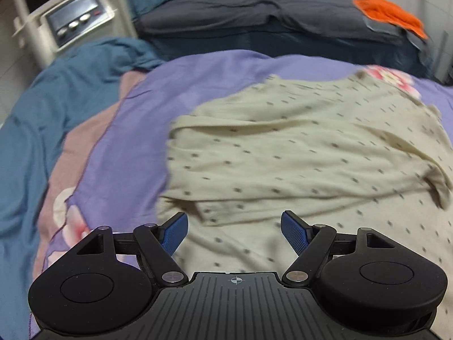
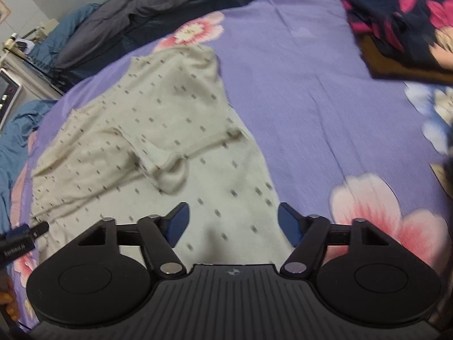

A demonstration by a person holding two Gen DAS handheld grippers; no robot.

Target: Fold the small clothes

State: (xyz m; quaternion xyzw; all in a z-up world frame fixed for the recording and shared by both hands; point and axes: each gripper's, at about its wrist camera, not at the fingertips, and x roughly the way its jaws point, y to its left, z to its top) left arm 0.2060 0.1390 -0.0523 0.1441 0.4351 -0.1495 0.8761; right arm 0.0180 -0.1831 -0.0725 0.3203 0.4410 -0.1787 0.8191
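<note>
- Shirt (image 1: 305, 153) lies spread, sleeves folded in, on the purple sheet (image 1: 136, 153)
- Left gripper (image 1: 234, 228) hovers over its near hem, jaws apart, empty
- Right gripper (image 2: 232, 221) likewise spread wide above the hem's right edge, holding nothing

The dark folded clothes (image 2: 402, 22) are blurred and cut off at right.

Left gripper (image 1: 234, 231): matte black body; ribbed central plate with small crosshair mark; two round side housings; silver pivot screws; blue textured fingertips (image 1: 294, 232). Right gripper (image 2: 232, 223): same black build, same crosshair, silver screws; blue fingertips (image 2: 178, 223), texture blurred.
</note>
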